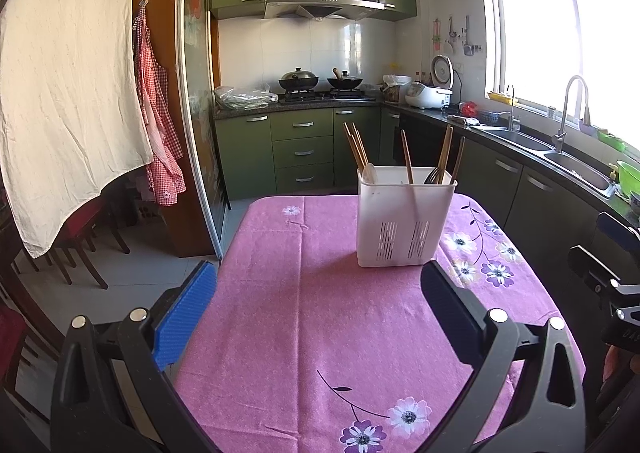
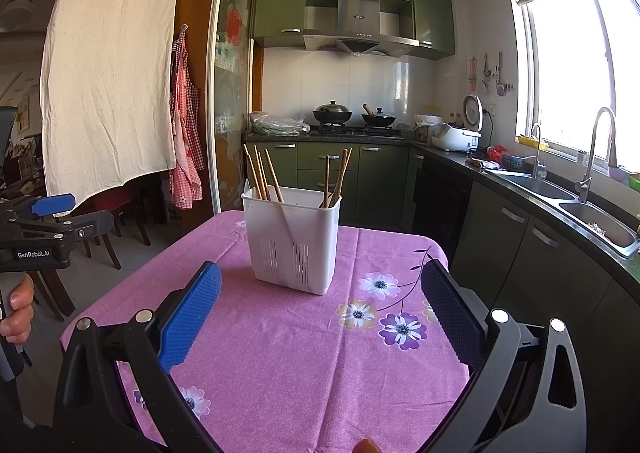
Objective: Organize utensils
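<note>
Left cam: my left gripper (image 1: 320,293) is spread wide with nothing in it, hanging over the pink cloth (image 1: 304,333) on the table. The white caddy (image 1: 404,217) stands upright on the cloth at about 1 o'clock from the fingers, near but not touching. Chopsticks (image 1: 355,145) lean out of its left half, more wooden handles (image 1: 446,153) out of the right half, plus a pale spoon (image 1: 369,174) at the left rim and something dark on the right I can't make out. The other tool pokes in at 3 o'clock.

Right cam: my right gripper (image 2: 322,293) is spread open too, holding nothing, above the same cloth (image 2: 280,353). The caddy (image 2: 291,237) is dead ahead, 12 o'clock, just past the fingertips. Chopsticks (image 2: 262,175) fan out on the left side, a few more sticks (image 2: 338,177) on the right. At 9 o'clock I can see my left hand (image 2: 18,309) wrapped around the other tool's handle, its blue pad (image 2: 52,204) poking up.
</note>
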Demonstrator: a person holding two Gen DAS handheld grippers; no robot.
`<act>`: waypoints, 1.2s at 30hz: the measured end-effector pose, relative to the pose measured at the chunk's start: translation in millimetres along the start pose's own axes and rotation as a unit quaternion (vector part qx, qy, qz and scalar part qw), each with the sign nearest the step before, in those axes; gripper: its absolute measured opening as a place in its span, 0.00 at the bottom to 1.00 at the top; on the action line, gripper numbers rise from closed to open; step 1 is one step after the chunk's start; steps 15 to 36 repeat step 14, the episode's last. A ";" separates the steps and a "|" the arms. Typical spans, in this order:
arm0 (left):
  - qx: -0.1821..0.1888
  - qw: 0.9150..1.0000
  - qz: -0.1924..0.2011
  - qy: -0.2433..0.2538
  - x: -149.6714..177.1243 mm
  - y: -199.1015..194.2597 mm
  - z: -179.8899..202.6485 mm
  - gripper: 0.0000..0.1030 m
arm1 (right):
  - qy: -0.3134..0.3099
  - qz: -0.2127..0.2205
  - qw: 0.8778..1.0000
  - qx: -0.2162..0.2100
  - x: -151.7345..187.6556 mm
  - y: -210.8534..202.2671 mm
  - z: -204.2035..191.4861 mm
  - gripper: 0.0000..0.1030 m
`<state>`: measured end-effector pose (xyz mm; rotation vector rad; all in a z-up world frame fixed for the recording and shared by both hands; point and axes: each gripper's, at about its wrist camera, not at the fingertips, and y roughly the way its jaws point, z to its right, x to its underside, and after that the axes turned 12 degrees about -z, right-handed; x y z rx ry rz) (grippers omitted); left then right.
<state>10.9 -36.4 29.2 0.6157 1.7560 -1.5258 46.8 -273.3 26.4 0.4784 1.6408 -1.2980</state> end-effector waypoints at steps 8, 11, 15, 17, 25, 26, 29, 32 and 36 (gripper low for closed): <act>-0.012 1.000 0.010 0.006 0.1 -2.2 3.2 0.94 | 0.001 0.000 1.000 0.000 -0.3 0.0 0.6 0.96; -0.013 1.000 0.012 0.004 -0.4 -2.9 2.4 0.94 | 0.002 -0.001 1.000 0.000 1.0 1.6 0.0 0.96; -0.017 1.000 0.011 0.003 -1.7 -2.2 1.0 0.94 | 0.002 -0.002 1.000 -0.001 2.7 2.4 -0.2 0.96; -0.017 1.000 0.011 0.003 -1.7 -2.2 1.0 0.94 | 0.002 -0.002 1.000 -0.001 2.7 2.4 -0.2 0.96; -0.017 1.000 0.011 0.003 -1.7 -2.2 1.0 0.94 | 0.002 -0.002 1.000 -0.001 2.7 2.4 -0.2 0.96; -0.017 1.000 0.011 0.003 -1.7 -2.2 1.0 0.94 | 0.002 -0.002 1.000 -0.001 2.7 2.4 -0.2 0.96; -0.017 1.000 0.011 0.003 -1.7 -2.2 1.0 0.94 | 0.002 -0.002 1.000 -0.001 2.7 2.4 -0.2 0.96; -0.017 1.000 0.011 0.003 -1.7 -2.2 1.0 0.94 | 0.002 -0.002 1.000 -0.001 2.7 2.4 -0.2 0.96; -0.017 1.000 0.011 0.003 -1.7 -2.2 1.0 0.94 | 0.002 -0.002 1.000 -0.001 2.7 2.4 -0.2 0.96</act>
